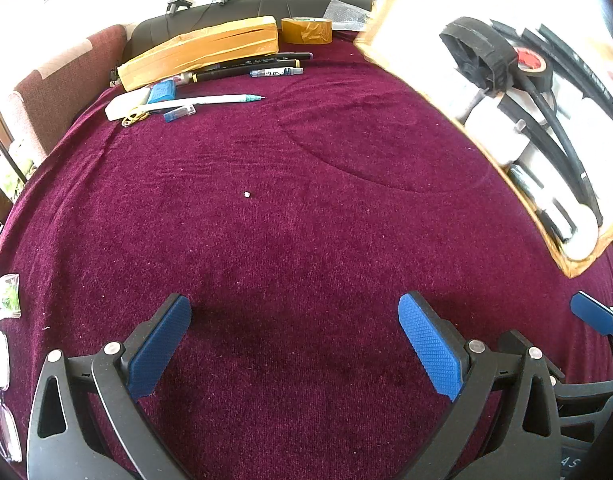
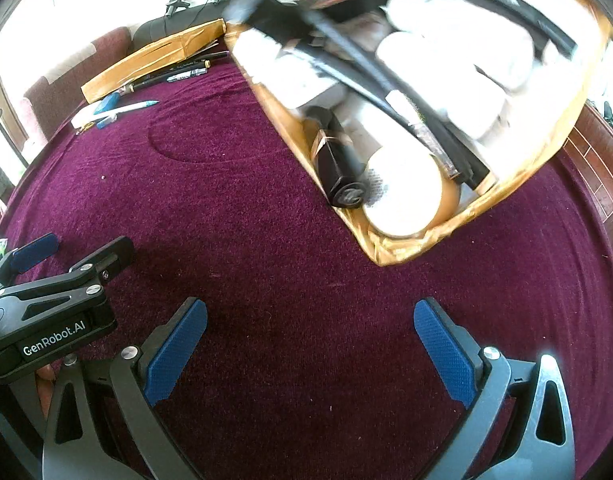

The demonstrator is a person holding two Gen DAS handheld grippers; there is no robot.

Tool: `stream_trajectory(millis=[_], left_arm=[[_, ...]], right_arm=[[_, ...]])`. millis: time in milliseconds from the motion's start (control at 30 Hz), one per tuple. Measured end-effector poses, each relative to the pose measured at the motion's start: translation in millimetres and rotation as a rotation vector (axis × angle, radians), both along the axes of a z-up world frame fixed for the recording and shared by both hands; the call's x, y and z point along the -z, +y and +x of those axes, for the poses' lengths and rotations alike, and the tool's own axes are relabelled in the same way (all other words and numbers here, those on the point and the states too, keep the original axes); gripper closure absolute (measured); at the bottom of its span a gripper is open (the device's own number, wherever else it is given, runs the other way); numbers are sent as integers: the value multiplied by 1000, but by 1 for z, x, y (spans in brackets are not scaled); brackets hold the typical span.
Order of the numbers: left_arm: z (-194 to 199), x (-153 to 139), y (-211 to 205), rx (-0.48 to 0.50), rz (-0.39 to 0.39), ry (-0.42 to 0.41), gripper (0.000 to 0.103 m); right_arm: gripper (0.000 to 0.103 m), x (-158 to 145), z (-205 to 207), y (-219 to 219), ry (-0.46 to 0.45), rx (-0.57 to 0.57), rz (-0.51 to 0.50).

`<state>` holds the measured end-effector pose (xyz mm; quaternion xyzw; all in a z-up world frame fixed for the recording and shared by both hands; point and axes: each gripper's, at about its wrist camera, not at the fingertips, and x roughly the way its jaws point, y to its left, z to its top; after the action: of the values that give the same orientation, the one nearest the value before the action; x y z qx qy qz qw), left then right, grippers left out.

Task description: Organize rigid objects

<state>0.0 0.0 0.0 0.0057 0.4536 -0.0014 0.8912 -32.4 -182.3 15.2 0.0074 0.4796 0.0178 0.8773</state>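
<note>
Nearest, the left tool (image 1: 294,344) stands with its blue-padded fingers (image 1: 430,350) spread wide and nothing between them, low over the maroon cloth (image 1: 286,240) that covers the table. The right tool (image 2: 310,350) is likewise spread wide and empty, just beside the left one on its right. A pair of glasses (image 1: 2,396) and a small clear packet (image 1: 8,296) lie at the left edge of the cloth. A tiny white speck (image 1: 247,194) lies alone on the cloth further out.

Beyond the tools, to the right, an open cardboard box (image 2: 390,254) sits on the cloth. It holds white rolls (image 2: 402,196), a black cylinder (image 2: 340,168), black cable (image 1: 546,112), a thick black ring (image 1: 476,54) and a roll of black tape with a red core (image 1: 532,64). The box contents are blurred in the right wrist view.

At the far left lie a white pen (image 1: 218,100), a small blue case (image 1: 180,113), a blue box (image 1: 162,91), a flat white item (image 1: 126,105) and rubber bands (image 1: 134,118). Behind them lie black markers (image 1: 250,67) against a long package wrapped in brown tape (image 1: 202,50). A roll of brown tape (image 1: 306,31) stands just right of the package. A dark sofa back (image 1: 226,10) closes the far side.
</note>
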Motion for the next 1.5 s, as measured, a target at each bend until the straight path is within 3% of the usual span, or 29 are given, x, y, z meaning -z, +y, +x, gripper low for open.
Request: stream_trajectory(millis=[1500], left_arm=[[-1,0,0,0,-1,0,0]], right_arm=[[1,0,-1,-1,0,-1,-5]])
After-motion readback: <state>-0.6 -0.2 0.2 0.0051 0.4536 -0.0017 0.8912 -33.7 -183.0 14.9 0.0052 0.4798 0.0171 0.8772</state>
